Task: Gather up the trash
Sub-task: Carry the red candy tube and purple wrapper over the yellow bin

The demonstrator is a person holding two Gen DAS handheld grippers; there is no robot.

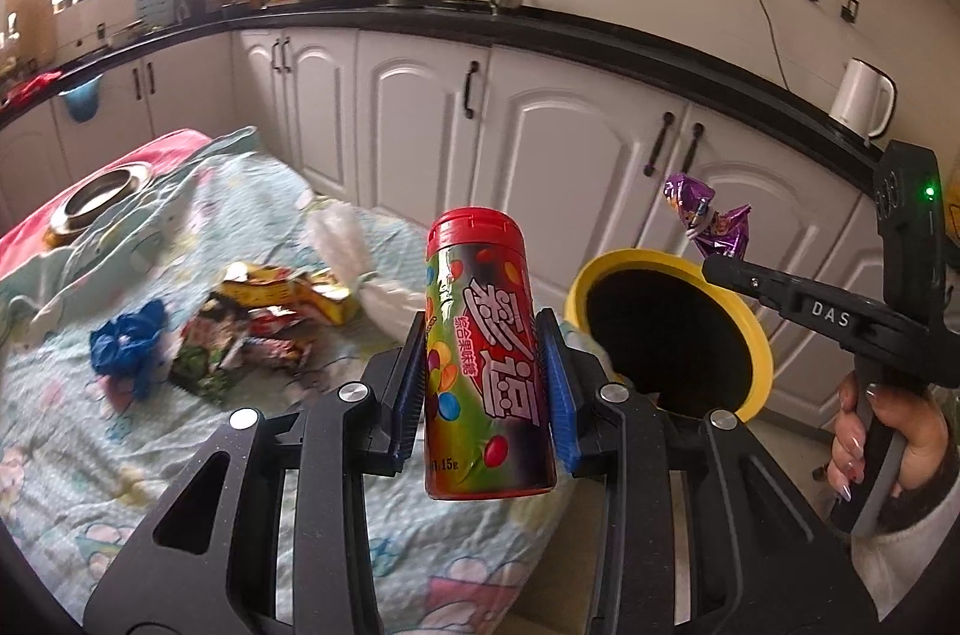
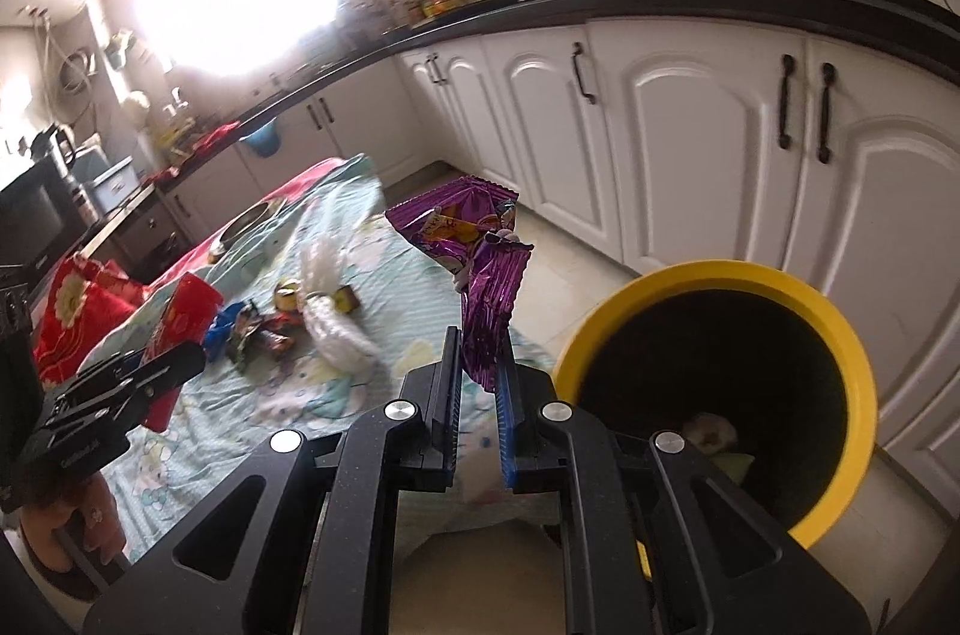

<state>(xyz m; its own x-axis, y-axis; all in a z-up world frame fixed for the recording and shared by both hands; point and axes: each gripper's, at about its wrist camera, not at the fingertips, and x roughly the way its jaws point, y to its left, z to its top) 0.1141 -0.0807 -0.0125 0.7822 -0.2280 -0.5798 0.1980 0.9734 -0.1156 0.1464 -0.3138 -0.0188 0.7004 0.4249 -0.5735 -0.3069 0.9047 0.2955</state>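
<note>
Yellow-rimmed bin point(image 2: 840, 335) stands just beside the cloth-covered surface point(image 1: 72, 455), dark inside, with a pale scrap and something greenish at the bottom, hard to make out. Left hand-held gripper point(image 1: 485, 377) is clamped on a candy tube point(image 1: 483, 353), upright, red cap on top, near the bin's rim. Right hand-held gripper point(image 2: 477, 383) pinches a purple wrapper point(image 2: 480, 263), crumpled and standing upward. More wrappers point(image 1: 264, 323) and a white plastic bag point(image 1: 360, 257) lie on the surface.
</note>
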